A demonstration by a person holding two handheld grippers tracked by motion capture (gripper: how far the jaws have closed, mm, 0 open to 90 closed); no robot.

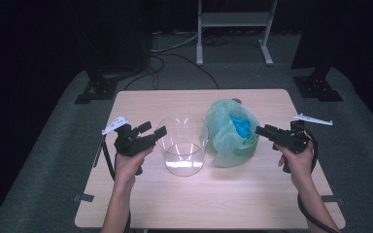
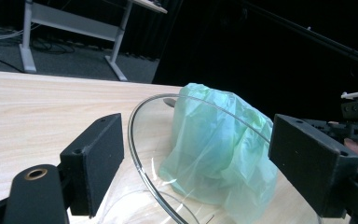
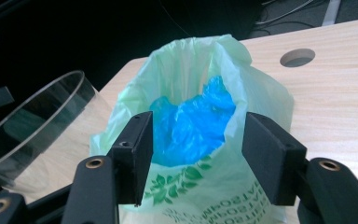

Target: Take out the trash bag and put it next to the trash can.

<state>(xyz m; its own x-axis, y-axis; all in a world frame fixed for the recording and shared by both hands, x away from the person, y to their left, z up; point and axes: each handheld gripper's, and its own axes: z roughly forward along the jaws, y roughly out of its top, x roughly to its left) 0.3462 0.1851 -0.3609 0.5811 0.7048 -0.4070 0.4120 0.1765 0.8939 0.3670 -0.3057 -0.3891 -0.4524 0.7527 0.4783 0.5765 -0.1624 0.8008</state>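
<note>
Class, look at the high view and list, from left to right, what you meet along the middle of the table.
left gripper → clear glass bowl → green plastic bag holding something blue → right gripper

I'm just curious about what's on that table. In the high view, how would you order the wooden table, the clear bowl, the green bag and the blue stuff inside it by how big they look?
Largest to smallest:
1. wooden table
2. green bag and clear bowl: too alike to rank
3. blue stuff
</note>
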